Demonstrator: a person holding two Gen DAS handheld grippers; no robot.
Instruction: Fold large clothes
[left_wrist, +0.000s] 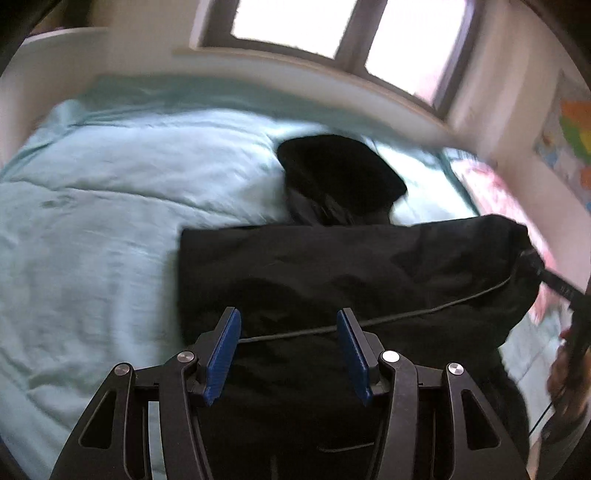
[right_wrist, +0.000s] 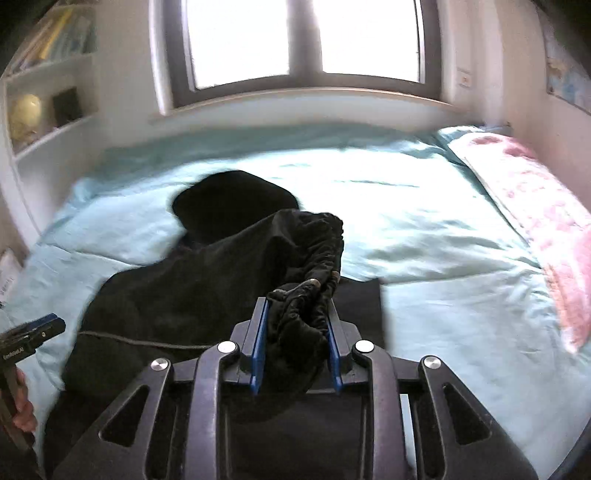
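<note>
Left wrist view: we are looking along our left tongs (left_wrist: 288, 354), and their two blue pads (left_wrist: 221, 358) are standing wide apart with nothing between them. They are hanging just above the black garment (left_wrist: 351, 273), which is lying on the bed with the light blue cover (left_wrist: 96, 206). A thin dark cord (left_wrist: 424, 312) is running across the cloth, passing behind both pads. The hood of the garment (left_wrist: 340, 173) is resting farther away, toward the window (left_wrist: 332, 29). At the right edge we are seeing the right tongs (left_wrist: 535, 264) gripping the far corner of the cloth and holding it raised.

Right wrist view: we are looking along the right tongs (right_wrist: 295, 347), which are pinching a bunched, wrinkled fold of the black garment (right_wrist: 207, 280) between the blue pads (right_wrist: 258, 350). The rest of the cloth is spreading to the left over the bed cover (right_wrist: 424, 206). At the left edge the left tongs (right_wrist: 33, 332) are visible, beside the garment. A pink pillow (right_wrist: 535, 221) is lying along the right side of the bed.
</note>
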